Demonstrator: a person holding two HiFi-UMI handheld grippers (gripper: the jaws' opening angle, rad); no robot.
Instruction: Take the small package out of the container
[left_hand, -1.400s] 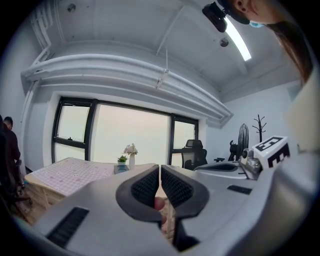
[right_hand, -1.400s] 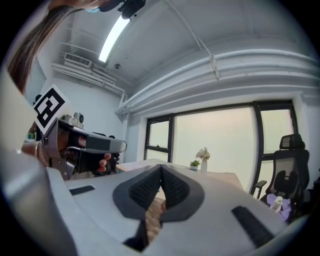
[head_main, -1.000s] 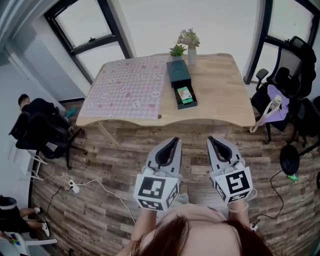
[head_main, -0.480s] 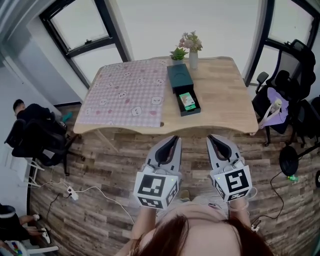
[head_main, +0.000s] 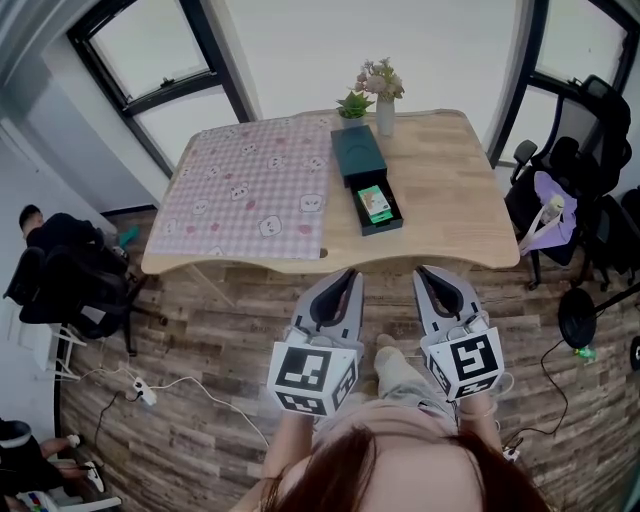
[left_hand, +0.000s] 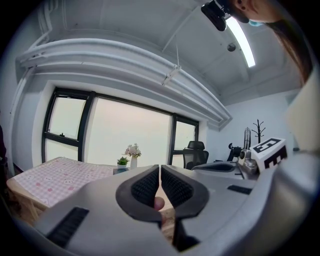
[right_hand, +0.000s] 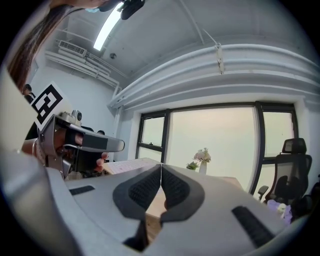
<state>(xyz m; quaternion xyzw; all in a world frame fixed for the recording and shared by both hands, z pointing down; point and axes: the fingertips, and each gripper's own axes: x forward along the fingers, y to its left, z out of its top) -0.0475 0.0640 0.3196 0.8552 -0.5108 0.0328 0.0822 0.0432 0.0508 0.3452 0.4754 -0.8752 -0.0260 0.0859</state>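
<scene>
**Approach not yet made: both grippers closed and empty, far short of the container**

Seen from the head camera, a dark container (head_main: 357, 155) sits on a wooden table (head_main: 450, 200). Its drawer is pulled open toward the person. The small package (head_main: 375, 203), green and white, lies flat inside that open drawer.

A pink checked cloth (head_main: 250, 190) lies just left of the container. A vase of flowers (head_main: 384, 105) stands just behind it.

The left gripper (head_main: 350, 278) and right gripper (head_main: 424, 274) hang over the floor, well short of the container on its near side. Each gripper view shows its jaws pressed together with nothing between them.

The task appears to be at the reaching stage. Next, one gripper likely needs to travel to the container, open its jaws, and descend over the package.
</scene>
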